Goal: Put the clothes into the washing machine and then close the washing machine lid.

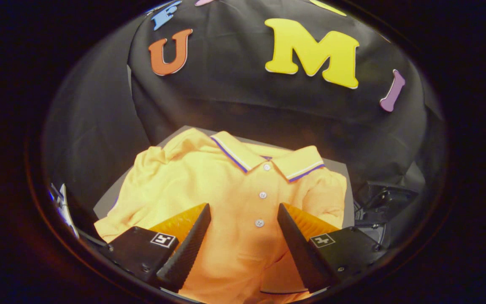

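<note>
The hand-held gripper hangs with its fingers spread apart above an orange polo shirt, gripping nothing; the button placket lies between the fingers. The shirt lies spread flat on a grey tabletop, collar away from the fingers. A pinch here may catch only the top layer, so the cloth could slip free or trail when lifted.

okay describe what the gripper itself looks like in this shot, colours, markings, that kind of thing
The gripper has two black wedge-shaped fingers with finely ribbed inner faces. Their outer sides look orange and ridged. Each finger rises from a black block base, and each base carries a small white square tag with a black pattern. A few small screws show on the bases. The yellow polo shirt lies behind the fingers.
</note>
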